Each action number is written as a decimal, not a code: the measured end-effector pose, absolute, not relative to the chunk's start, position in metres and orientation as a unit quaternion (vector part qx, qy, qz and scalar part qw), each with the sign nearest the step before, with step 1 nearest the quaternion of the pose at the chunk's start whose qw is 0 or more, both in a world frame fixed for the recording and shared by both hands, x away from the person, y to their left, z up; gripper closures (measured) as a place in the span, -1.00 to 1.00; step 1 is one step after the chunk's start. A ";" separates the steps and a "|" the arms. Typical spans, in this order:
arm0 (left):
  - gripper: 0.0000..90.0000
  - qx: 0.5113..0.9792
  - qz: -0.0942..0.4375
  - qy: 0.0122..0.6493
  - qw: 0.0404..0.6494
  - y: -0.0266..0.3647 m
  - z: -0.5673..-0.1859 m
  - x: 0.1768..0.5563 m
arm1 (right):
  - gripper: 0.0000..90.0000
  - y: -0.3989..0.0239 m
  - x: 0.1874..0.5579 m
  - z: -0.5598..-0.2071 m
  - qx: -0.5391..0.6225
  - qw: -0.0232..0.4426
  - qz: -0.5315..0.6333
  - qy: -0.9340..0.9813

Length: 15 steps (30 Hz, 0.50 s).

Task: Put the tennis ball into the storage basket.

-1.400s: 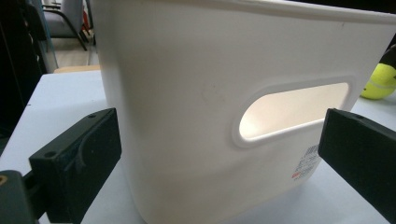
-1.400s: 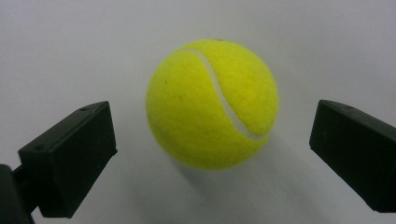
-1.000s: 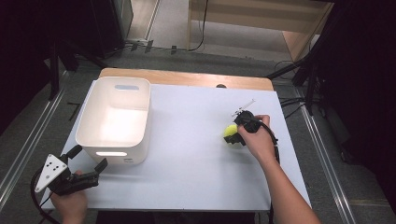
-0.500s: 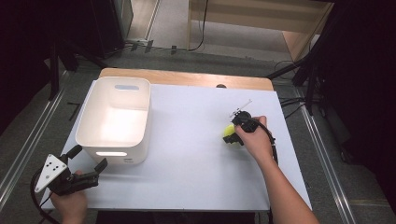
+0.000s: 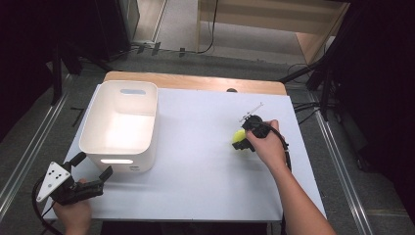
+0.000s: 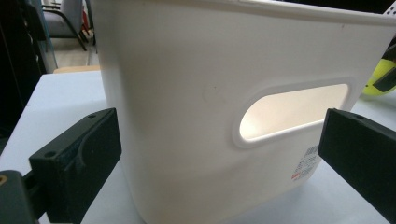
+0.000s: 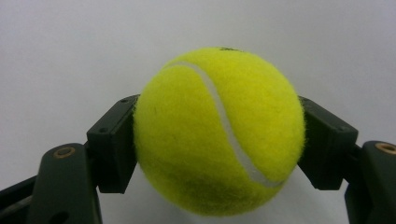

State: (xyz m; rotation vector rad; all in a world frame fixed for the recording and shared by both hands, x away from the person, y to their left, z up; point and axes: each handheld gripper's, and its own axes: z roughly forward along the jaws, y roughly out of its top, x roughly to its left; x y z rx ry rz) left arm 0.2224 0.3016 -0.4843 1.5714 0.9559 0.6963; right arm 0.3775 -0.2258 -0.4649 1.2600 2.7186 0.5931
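A yellow tennis ball (image 7: 219,130) sits on the pale table, right of centre in the high view (image 5: 238,139). My right gripper (image 7: 219,144) is shut on it, one black pad pressed to each side, with a hand wrapped over the gripper (image 5: 247,133). A white plastic bin (image 5: 152,122) with a handle slot stands at the left. My left gripper (image 5: 93,165) is held at the near-left corner, open, its jaws pointing at the bin's near wall (image 6: 187,70) without touching it. The ball (image 6: 380,77) peeks past the bin's right edge.
The table top (image 5: 195,166) is a pale sheet over a wooden board, with bare room between bin and ball. Dark stands, rails and cables line the floor on both sides.
The right hand and the ball sit almost where they were. The left gripper has not moved.
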 end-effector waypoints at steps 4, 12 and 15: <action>-1.00 0.665 0.295 0.404 0.554 0.302 -0.484 0.222 | -0.48 -0.219 0.377 -0.459 0.402 0.044 0.199 0.893; -1.00 0.665 0.294 0.405 0.554 0.302 -0.484 0.222 | -0.48 -0.204 0.377 -0.448 0.386 0.041 0.205 0.898; -1.00 0.665 0.294 0.405 0.555 0.302 -0.484 0.222 | -0.48 -0.200 0.377 -0.444 0.383 0.043 0.203 0.900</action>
